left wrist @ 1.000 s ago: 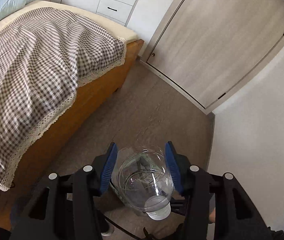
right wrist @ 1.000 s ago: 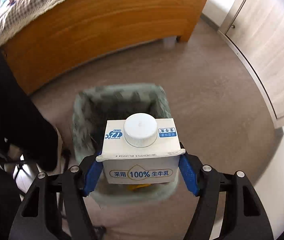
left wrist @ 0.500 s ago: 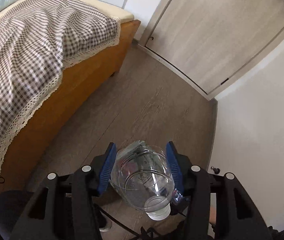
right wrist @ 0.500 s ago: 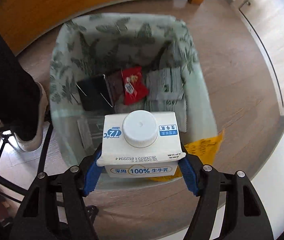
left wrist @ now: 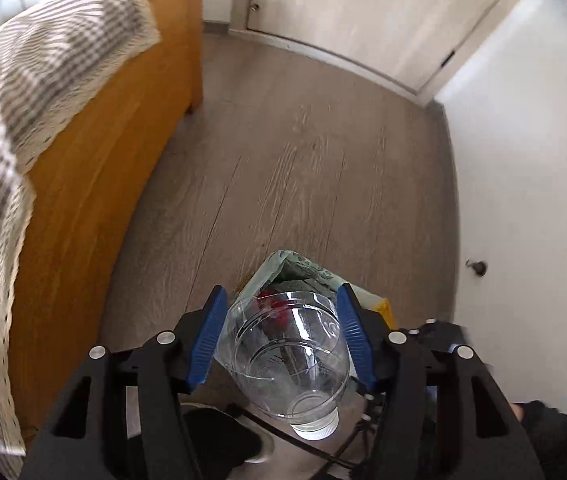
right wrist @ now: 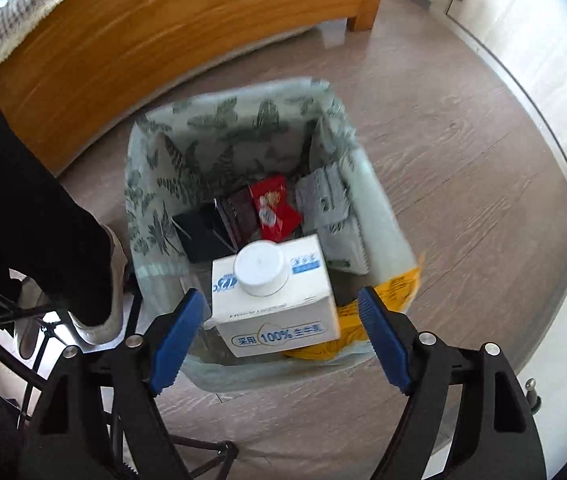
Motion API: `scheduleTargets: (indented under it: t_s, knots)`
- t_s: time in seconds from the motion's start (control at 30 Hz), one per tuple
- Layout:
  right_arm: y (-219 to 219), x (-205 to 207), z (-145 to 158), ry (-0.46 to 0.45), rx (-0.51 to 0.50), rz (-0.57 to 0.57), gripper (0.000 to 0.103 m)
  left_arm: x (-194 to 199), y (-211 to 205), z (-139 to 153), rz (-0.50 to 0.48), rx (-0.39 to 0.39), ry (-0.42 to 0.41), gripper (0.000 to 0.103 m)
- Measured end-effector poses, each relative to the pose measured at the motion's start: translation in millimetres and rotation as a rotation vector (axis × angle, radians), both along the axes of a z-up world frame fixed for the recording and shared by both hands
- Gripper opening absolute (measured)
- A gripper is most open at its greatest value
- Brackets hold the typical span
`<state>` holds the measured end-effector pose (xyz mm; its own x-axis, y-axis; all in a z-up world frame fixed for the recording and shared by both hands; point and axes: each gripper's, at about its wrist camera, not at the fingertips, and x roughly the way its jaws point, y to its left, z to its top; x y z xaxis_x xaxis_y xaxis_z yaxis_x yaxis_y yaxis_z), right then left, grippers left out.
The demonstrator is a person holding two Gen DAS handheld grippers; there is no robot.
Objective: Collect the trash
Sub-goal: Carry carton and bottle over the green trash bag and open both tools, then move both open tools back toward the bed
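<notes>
A clear plastic bottle (left wrist: pixel 287 360), cap toward the camera, sits between the blue pads of my left gripper (left wrist: pixel 281 316). The jaws are opening, and the pads still seem to touch its sides. Under it shows a corner of the trash bin (left wrist: pixel 295 266) with its leaf-print liner. In the right wrist view the white milk carton (right wrist: pixel 283 320) is blurred and loose over the bin (right wrist: pixel 203 136). My right gripper (right wrist: pixel 279 294) is opening, with a gap between each pad and the carton. A red wrapper (right wrist: pixel 273 208), a black box (right wrist: pixel 203 232) and a grey packet (right wrist: pixel 333 208) lie inside.
The wooden bed frame (right wrist: pixel 163 20) stands just behind the bin, with a checked cover (left wrist: pixel 23 80) on top. A person's dark leg and shoe (right wrist: pixel 95 312) are at the bin's left, beside black stand legs. A yellow bag (right wrist: pixel 395 284) hangs at the bin's right. A white wall (left wrist: pixel 523 200) and door (left wrist: pixel 363 8) bound the floor.
My right jaws have spread and let go of the milk carton, which is dropping toward the bin. My left gripper has come down with the bottle until the bin shows beneath it.
</notes>
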<state>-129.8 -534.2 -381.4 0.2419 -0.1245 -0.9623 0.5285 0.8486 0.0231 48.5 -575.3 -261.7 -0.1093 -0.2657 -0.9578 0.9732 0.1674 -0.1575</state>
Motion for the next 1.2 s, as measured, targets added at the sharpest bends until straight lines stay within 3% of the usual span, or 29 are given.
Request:
scheduleTargets:
  t_s: [0.27,0.4,0.57,0.97,1.2]
  knots:
    - [-25,-22,42,-0.114,-0.049,-0.123,0.076,-22,-37,-75,-0.023,0.156,0.004,0.060]
    - [-38,-32,46,-0.143,-0.034,-0.189,0.076,-25,-32,-106,0.008,0.222,0.052,0.059]
    - [-41,-33,41,-0.126,-0.014,-0.203,0.076,-32,-24,-126,-0.011,0.287,0.015,0.059]
    - [-36,-23,56,-0.097,-0.068,-0.147,0.076,10,12,-64,0.094,0.184,-0.009,0.059]
    - [-21,-4,73,0.015,-0.177,-0.054,0.076,52,58,13,0.204,-0.006,0.044,0.059]
